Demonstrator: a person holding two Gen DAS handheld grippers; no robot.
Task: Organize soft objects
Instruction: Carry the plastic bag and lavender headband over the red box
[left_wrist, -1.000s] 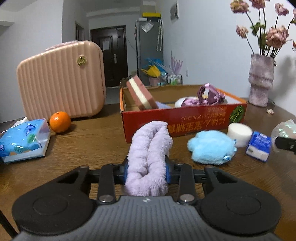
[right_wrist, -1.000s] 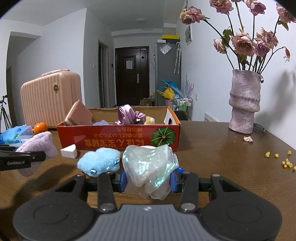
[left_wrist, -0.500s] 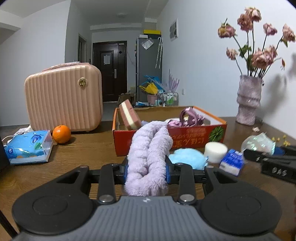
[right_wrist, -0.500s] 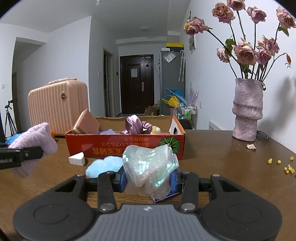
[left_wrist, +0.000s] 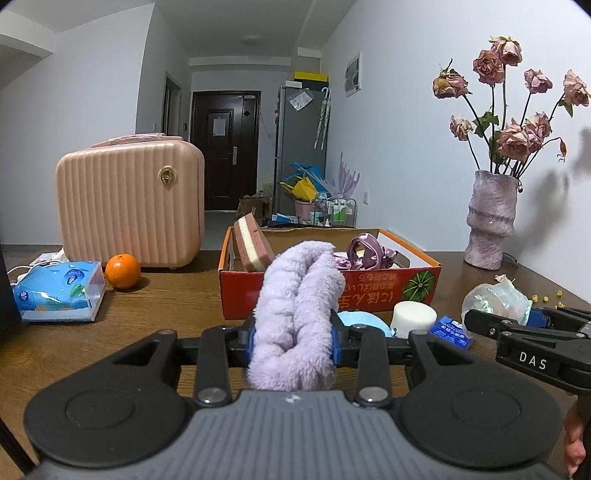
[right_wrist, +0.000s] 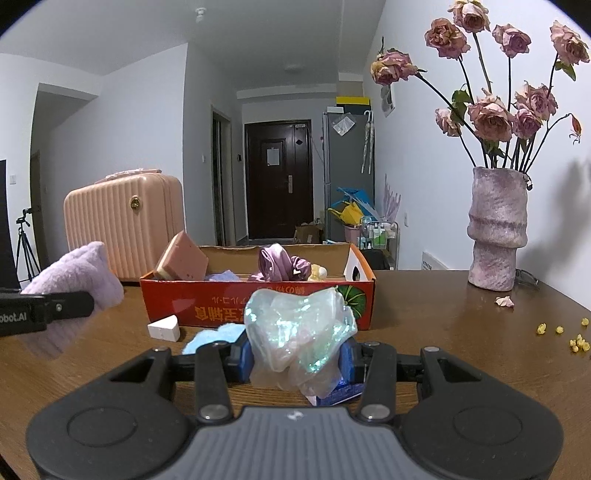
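My left gripper (left_wrist: 293, 341) is shut on a fluffy lilac headband (left_wrist: 299, 306), lifted above the table in front of the red cardboard box (left_wrist: 332, 291). My right gripper (right_wrist: 295, 360) is shut on a crumpled iridescent plastic bag (right_wrist: 299, 328), also raised. The box (right_wrist: 258, 302) holds a pink-and-cream sponge (left_wrist: 253, 243), a purple satin scrunchie (right_wrist: 280, 264) and other soft items. A blue plush (left_wrist: 360, 321), a white round sponge (left_wrist: 412, 315) and a white wedge sponge (right_wrist: 164, 328) lie on the table before the box. In the right wrist view the left gripper (right_wrist: 79, 304) holds the headband (right_wrist: 77, 273) at the left.
A pink ribbed suitcase (left_wrist: 129, 203), an orange (left_wrist: 122, 270) and a blue tissue pack (left_wrist: 57, 291) stand at the left. A small blue packet (left_wrist: 452, 328) lies beside the round sponge. A vase of dried roses (right_wrist: 495, 229) stands at the back right, with yellow crumbs (right_wrist: 569, 336) on the table.
My left gripper has risen and pulled back with the headband, so the box looks smaller and farther. My right gripper with the iridescent bag has lifted slightly and now shows at the left view's right edge.
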